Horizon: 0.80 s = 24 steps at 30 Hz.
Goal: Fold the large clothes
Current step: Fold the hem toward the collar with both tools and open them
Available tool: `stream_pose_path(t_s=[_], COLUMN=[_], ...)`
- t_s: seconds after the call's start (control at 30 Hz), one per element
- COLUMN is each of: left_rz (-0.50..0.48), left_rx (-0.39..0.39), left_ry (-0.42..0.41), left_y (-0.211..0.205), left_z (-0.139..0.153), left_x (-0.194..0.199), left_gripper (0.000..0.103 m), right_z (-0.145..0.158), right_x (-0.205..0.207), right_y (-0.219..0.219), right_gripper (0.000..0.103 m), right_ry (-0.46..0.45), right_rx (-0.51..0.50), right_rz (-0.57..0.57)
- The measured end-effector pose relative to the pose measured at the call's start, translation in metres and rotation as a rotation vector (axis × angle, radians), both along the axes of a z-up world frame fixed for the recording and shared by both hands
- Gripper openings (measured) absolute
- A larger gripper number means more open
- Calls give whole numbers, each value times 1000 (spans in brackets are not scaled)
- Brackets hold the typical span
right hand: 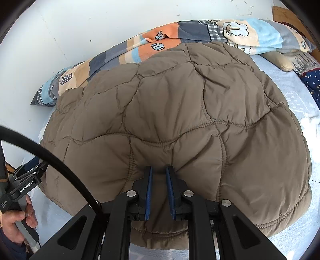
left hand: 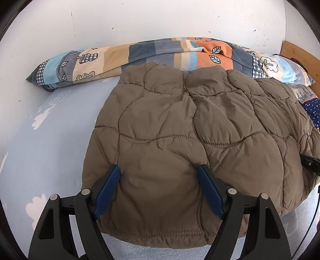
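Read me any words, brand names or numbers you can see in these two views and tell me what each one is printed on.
"GenRobot.AI": white print on the black body of the left gripper, right wrist view.
Small white print on a black part just below it: too small to read.
Dark marks on the patterned quilt: too blurred to read.
Brown jacket: no text visible.

Both views are bright with soft, even daylight; its source seems to lie off to the right, though that is hard to tell. The white wall [left hand: 160,18] is nearly washed out. Shadows stay faint in the folds of the quilted jacket [right hand: 180,112]. Fisheye bending curves the edges, dark vignette fills the corners, and focus holds sharp throughout.
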<state>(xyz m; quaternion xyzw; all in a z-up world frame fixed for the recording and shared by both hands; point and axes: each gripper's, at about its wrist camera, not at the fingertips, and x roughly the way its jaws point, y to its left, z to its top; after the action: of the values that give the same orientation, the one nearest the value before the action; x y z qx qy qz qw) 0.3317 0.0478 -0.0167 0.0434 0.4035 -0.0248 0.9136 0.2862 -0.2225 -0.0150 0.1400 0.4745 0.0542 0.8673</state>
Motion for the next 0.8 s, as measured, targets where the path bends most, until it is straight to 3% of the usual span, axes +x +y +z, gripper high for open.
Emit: stream_pose_path(t_s=[0.8], left_rz=[2], left_rx=[20], left_ry=[-22], left_y=[-3], left_z=[-1], left_x=[3], left_gripper=[80], right_z=[-1], right_x=[3], right_y=[-1], right_gripper=[15], right_ry=[0], right_rx=[15], right_rz=[3])
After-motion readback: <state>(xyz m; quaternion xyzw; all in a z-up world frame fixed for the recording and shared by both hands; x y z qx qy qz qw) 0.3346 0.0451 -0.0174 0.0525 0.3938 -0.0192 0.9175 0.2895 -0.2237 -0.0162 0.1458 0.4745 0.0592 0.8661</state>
